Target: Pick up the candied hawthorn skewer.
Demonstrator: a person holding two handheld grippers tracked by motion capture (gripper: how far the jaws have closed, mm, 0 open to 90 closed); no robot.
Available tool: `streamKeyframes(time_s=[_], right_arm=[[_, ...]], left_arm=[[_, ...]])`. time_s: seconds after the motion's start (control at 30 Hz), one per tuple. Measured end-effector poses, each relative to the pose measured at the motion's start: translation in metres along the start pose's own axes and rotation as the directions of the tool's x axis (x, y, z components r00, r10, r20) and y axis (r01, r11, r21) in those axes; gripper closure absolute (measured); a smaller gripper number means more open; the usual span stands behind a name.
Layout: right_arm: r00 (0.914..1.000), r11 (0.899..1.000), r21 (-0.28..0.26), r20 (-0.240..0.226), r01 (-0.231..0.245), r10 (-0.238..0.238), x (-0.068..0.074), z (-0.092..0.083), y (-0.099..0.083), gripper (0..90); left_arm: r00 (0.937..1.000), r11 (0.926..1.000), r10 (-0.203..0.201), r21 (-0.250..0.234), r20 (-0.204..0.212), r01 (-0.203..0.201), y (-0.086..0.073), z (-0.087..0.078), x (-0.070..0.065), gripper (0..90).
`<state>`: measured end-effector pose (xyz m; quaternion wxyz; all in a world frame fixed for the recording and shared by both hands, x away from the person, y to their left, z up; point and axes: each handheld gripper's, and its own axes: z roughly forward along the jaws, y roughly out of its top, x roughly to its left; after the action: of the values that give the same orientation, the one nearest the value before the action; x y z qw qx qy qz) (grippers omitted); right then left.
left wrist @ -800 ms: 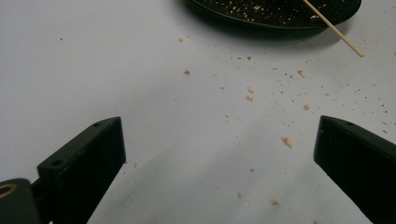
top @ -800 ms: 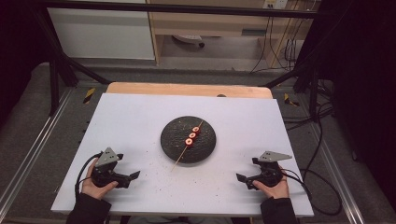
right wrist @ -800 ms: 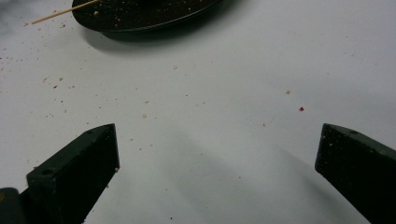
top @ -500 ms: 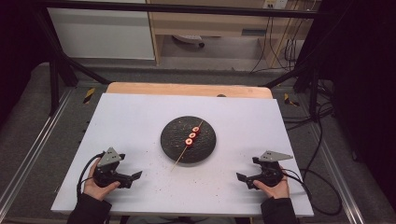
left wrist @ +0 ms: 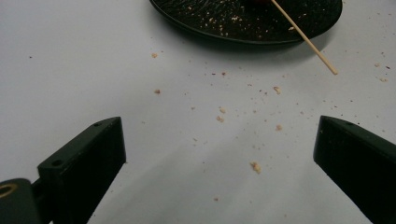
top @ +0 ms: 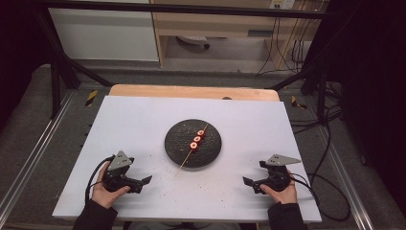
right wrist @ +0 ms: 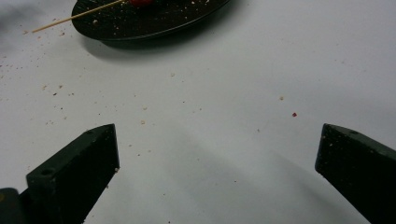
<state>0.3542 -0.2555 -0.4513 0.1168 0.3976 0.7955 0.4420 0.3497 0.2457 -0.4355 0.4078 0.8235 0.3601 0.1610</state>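
Nearest me, I had both grippers resting on the white table (top: 143, 120), the left gripper (top: 143, 181) and the right gripper (top: 249, 182) each with jaws spread wide and holding nothing. Crumbs (left wrist: 255, 166) lay scattered between them. Farther out, mid-table, the black plate (top: 210, 148) held a wooden skewer (top: 184, 163) threaded with three red pieces (top: 197, 139), its bare end jutting past the near rim.

Wooden skewer (top: 193, 144) with three red pieces, lying diagonally across black plate (top: 177, 143), mid-table.
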Motion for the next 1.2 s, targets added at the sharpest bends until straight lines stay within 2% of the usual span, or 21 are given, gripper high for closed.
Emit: streamKeyframes(time_s=[0.3,0.57,1.0,1.2], right_arm=[[1.0000,1.000,0.010,0.005,0.007,-0.007,0.000,-0.001,0.000,0.6],[1.0000,1.000,0.005,0.003,0.003,-0.003,0.000,-0.001,0.001,0.6],[0.9999,1.000,0.010,0.011,0.008,-0.008,0.000,-0.001,0.000,0.6],[0.9999,1.000,0.015,0.011,0.002,-0.002,0.001,0.000,0.001,0.6]], left_arm=[[1.0000,0.9999,-0.004,0.012,-0.005,0.004,0.014,0.003,-0.009,2.0],[1.0000,0.9997,-0.003,0.022,-0.005,0.003,0.033,0.011,-0.018,2.0],[0.9992,0.9975,0.041,0.058,0.002,-0.041,0.066,0.038,-0.039,2.3],[0.9990,0.9954,0.046,0.084,-0.002,-0.045,0.080,0.053,-0.047,3.5]])
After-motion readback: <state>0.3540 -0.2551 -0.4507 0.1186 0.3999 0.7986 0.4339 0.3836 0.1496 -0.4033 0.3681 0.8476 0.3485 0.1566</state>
